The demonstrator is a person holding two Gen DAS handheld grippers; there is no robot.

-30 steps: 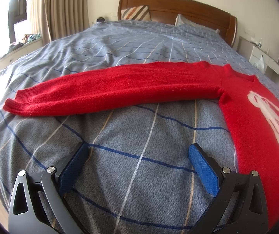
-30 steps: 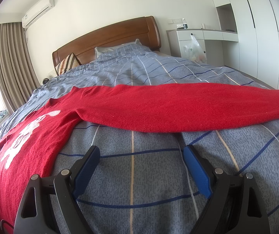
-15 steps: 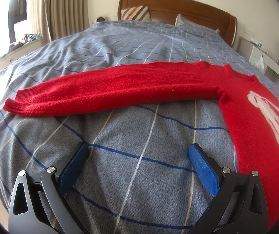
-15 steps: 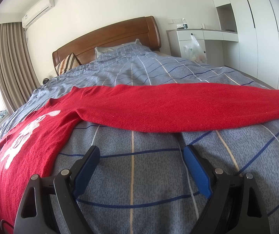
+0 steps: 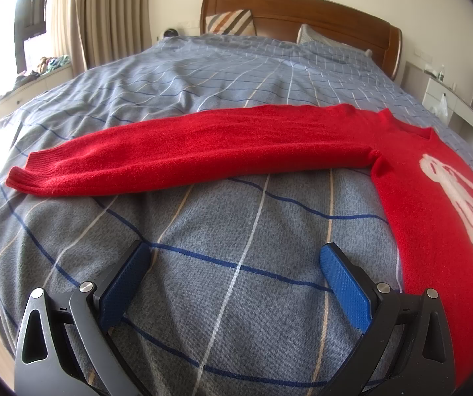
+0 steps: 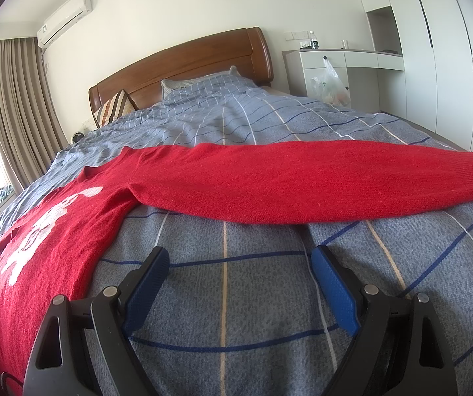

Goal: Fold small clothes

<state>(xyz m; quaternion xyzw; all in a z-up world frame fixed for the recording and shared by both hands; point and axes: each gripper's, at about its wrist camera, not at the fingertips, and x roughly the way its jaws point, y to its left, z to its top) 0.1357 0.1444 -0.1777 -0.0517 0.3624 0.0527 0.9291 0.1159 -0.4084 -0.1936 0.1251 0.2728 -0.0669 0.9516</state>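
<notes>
Fuzzy red sweater [image 5: 418, 178] spread flat on a checked bed [image 5: 223, 283], both tongs empty.
The knit lies with sleeves stretched straight out, ribbed cuffs at the ends, a white woolly figure on its chest. The left tongs [image 5: 234, 257] and right tongs [image 6: 239, 260] hover over the grey speckled quilt just short of the sleeves, their blue textured pads spread wide, holding nothing.
</notes>
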